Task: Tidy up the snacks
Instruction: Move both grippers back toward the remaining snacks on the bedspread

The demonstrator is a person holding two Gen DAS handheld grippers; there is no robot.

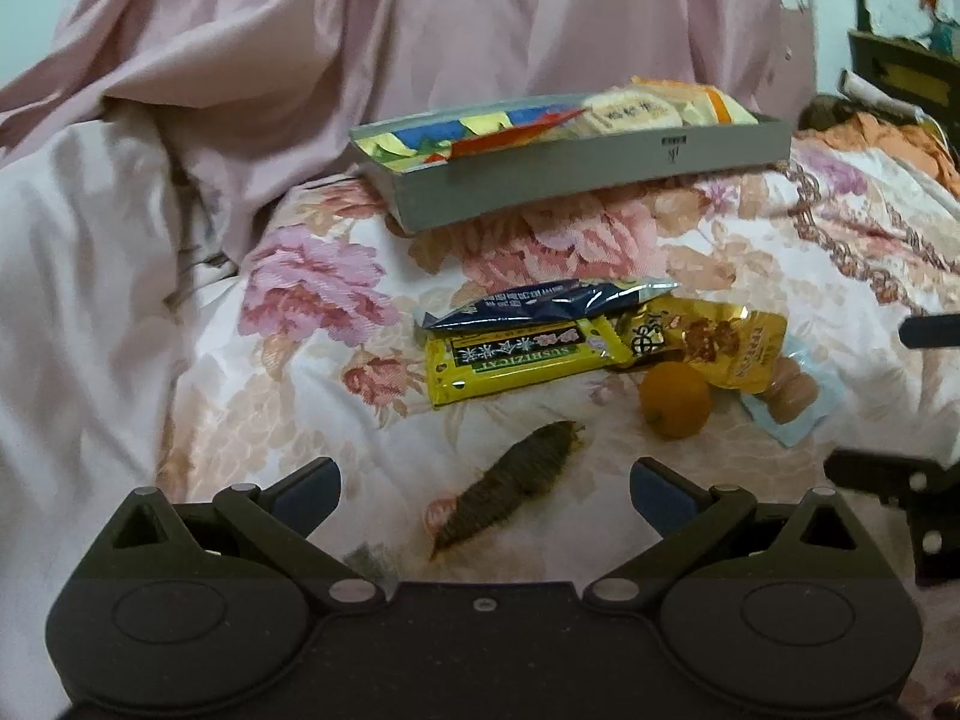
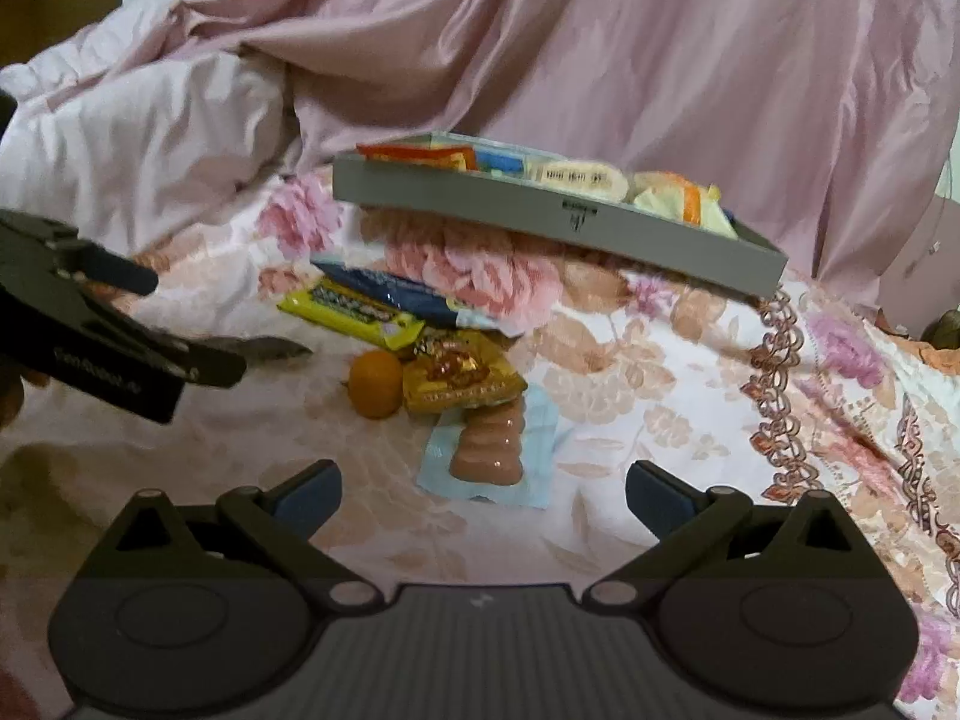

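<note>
A grey tray (image 1: 600,174) (image 2: 660,249) filled with several snack packets lies on the flowered bedspread. In front of it lie a dark blue packet (image 1: 540,303) (image 2: 396,291), a yellow-green bar (image 1: 510,363) (image 2: 354,312), a golden packet (image 1: 720,342) (image 2: 462,381), a small orange (image 1: 675,402) (image 2: 375,384), a clear pack of pinkish pieces (image 1: 792,399) (image 2: 489,450) and a brown dried snack (image 1: 510,480). My left gripper (image 1: 483,486) is open just short of the brown snack. My right gripper (image 2: 483,489) is open just short of the pinkish pack. Nothing is held.
A pink satin quilt (image 1: 390,30) (image 2: 660,48) is heaped behind the tray. The left gripper's body (image 2: 102,324) juts in from the left of the right wrist view. Dark furniture and clutter (image 1: 900,72) stand at the far right.
</note>
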